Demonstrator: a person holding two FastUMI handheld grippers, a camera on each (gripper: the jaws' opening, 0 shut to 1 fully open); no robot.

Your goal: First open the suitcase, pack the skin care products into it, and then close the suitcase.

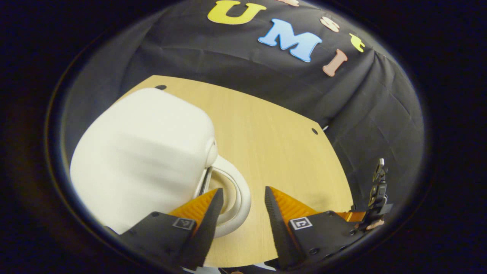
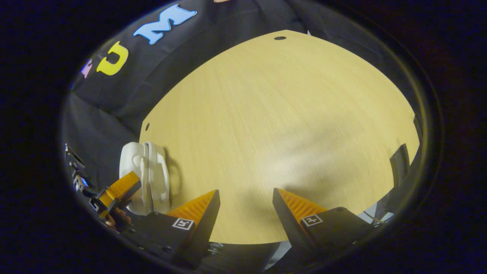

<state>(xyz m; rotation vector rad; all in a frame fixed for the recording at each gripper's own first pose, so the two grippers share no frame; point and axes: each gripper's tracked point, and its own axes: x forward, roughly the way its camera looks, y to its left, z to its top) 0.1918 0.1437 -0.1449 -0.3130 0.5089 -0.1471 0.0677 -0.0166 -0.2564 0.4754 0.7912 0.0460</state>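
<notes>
Left gripper view: suitcase [image 1: 140, 152] apparently closed; both hand-held grippers [image 1: 241, 201] [image 2: 245, 203] agape, empty.

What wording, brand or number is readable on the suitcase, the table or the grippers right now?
Suitcase: none; the shell looks plain and is blurred.
Table: none; bare wood grain.
Left gripper: square coded markers, a pattern with no readable words.
Right gripper: the same kind of markers, nothing readable.
</notes>
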